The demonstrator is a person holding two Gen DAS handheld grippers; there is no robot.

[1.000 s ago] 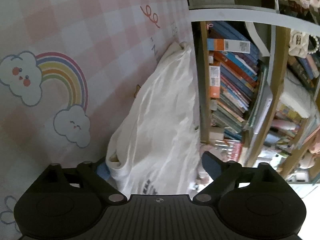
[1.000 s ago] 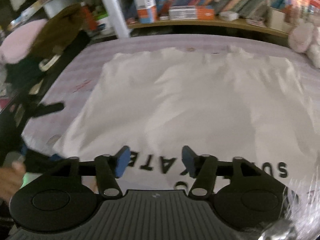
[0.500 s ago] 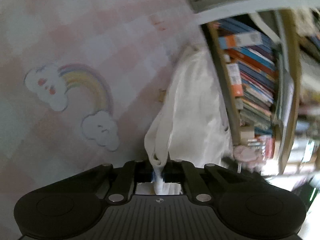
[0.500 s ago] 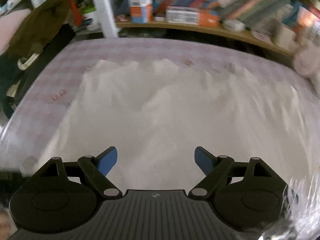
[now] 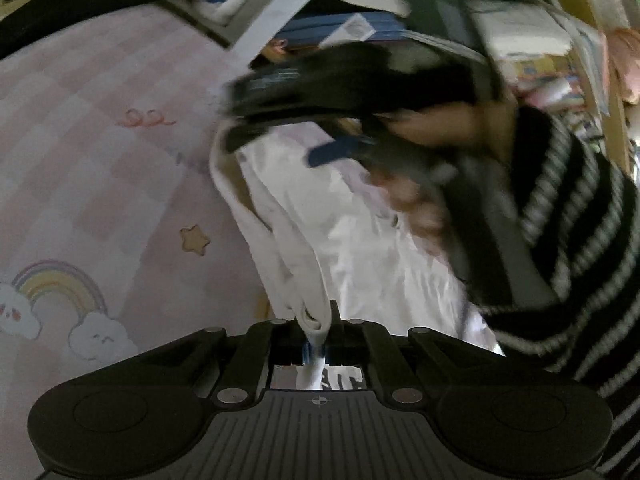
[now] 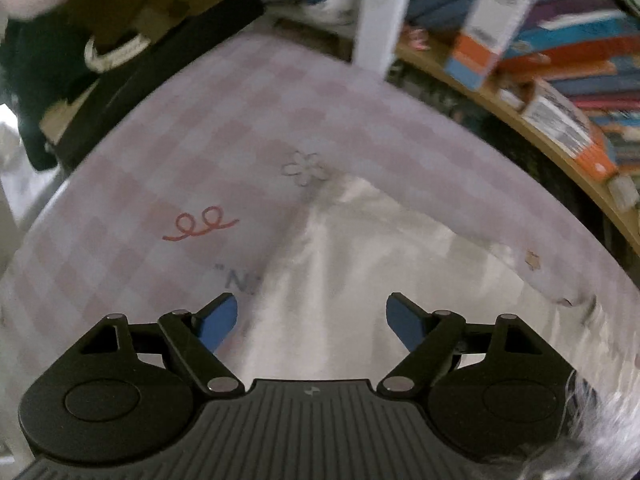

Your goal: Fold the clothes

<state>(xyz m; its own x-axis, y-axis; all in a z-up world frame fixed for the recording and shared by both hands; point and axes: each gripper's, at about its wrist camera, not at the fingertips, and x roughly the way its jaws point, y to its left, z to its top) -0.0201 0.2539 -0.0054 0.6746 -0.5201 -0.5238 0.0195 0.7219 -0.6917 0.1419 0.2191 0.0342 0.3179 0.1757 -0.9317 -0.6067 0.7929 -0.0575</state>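
Observation:
A white T-shirt with dark lettering lies on a pink checked mat. My left gripper is shut on a bunched edge of the shirt and holds it lifted. My right gripper is open and empty, its blue pads wide apart just above the far corner of the shirt. In the left wrist view the right gripper shows blurred over the shirt's far end, held by a hand in a black and white striped sleeve.
A wooden bookshelf full of books runs along the mat's far edge. A white post stands at the mat's corner. Dark bags and clothes lie off the mat at the left. The mat carries printed rainbow, star and flower marks.
My left gripper has closed on the shirt's edge and lifted it. My right gripper has opened wider and moved across the shirt to its far corner.

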